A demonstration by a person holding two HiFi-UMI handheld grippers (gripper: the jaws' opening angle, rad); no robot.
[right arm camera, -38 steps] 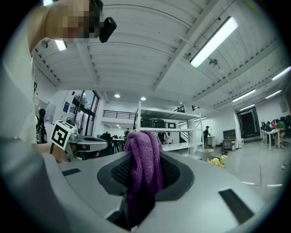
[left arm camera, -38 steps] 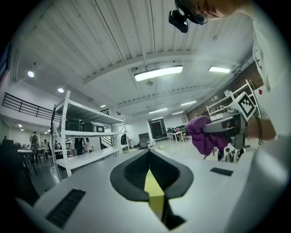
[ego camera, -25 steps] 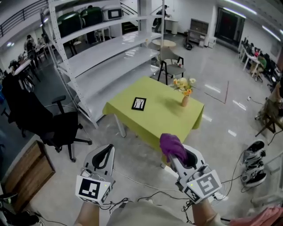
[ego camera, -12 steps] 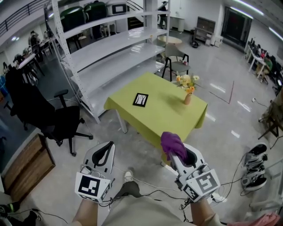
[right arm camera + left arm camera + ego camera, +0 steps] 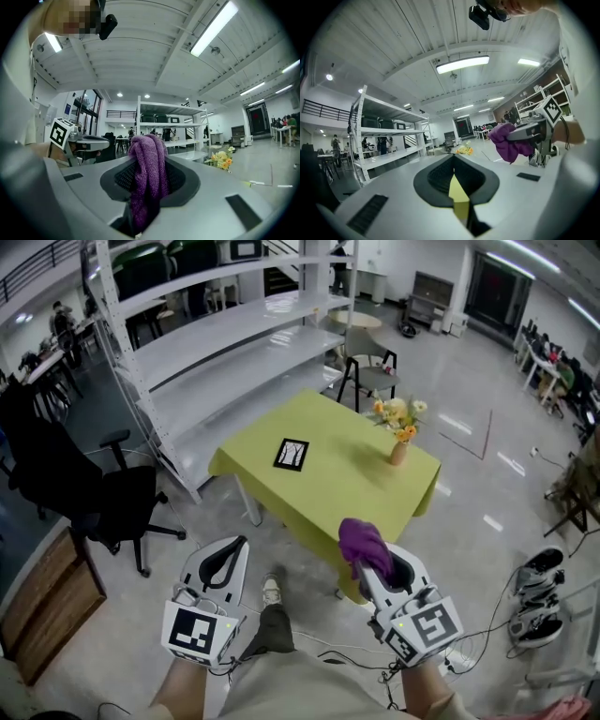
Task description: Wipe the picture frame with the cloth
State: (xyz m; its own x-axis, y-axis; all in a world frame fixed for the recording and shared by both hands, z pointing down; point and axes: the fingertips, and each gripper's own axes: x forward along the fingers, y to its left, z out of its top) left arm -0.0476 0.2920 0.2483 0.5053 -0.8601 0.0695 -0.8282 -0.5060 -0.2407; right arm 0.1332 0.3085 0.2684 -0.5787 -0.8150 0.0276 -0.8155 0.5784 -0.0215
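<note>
While the person stands back from a green table [image 5: 323, 486], the head view shows the frame [image 5: 292, 454] lying flat on its top, well apart from both grippers, with a vase [image 5: 398, 452] of flowers near the far corner. At lower right, the right gripper [image 5: 367, 563] pinches a purple cloth [image 5: 361, 543] that bunches above its jaws. At lower left, the left gripper [image 5: 228, 559] hangs over the grey floor with its jaws pressed together. White shelving [image 5: 225, 343] runs behind the table, and a black office chair [image 5: 89, 486] stands to the left.

Seen from the left gripper view, the dark pads meet at their tips with nothing held between them, and a sliver of yellow-green shows in the slit below. The cloth [image 5: 509, 143] appears at right, clamped in the right gripper [image 5: 524, 135], with the flowers [image 5: 465, 150] small in the distance.

Looking along its own jaws, the right gripper view shows the cloth [image 5: 148, 176] caught between the two pads, its folds rising above them and trailing down into the gap. The left gripper [image 5: 89, 141] and its marker cube [image 5: 61, 132] sit at left, the shelving [image 5: 169, 127] stands behind, and the flowers [image 5: 220, 161] are at right.
</note>
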